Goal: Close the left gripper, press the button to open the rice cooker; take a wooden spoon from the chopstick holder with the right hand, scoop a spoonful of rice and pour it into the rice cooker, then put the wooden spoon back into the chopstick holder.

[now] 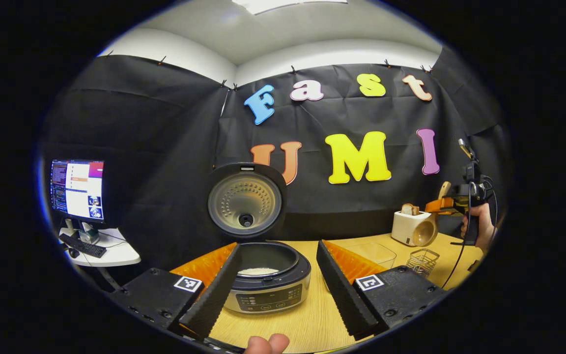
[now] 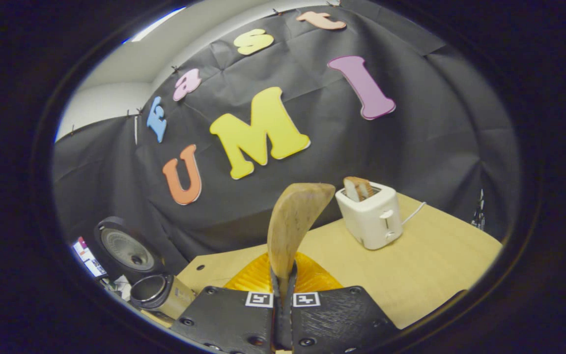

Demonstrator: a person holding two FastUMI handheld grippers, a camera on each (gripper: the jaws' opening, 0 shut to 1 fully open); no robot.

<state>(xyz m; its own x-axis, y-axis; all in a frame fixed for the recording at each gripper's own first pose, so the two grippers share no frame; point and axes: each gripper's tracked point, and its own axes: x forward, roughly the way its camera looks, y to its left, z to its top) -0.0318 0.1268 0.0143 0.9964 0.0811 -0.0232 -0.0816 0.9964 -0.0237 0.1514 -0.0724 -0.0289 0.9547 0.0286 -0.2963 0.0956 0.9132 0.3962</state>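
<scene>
At the far left of the left gripper view a monitor [image 1: 77, 189] stands on a small side table, off the worktop [image 1: 307, 322]. Next comes the rice cooker [image 1: 269, 282], its lid [image 1: 245, 200] standing upright and open, with white rice lying in the inner pot. The left claw [image 1: 275, 285] hovers just in front of it with its fingers spread wide, one on either side of the cooker's body and gripping nothing. Further right sit a clear container [image 1: 372, 253], a wire chopstick holder [image 1: 422, 260] and a toaster [image 1: 413, 227]. At the far right a hand [image 1: 479, 227] holds the right claw [image 1: 444, 202] raised well above the worktop (the right gripper view shows it best). There the right claw [image 2: 283, 290] is clamped tight on the wooden spoon [image 2: 293, 221], bowl pointing up and looking empty. The button step appears done and rice is already in the pot, so the return step seems in hand. Next the spoon must be lowered, upright, into the chopstick holder, then released.
</scene>
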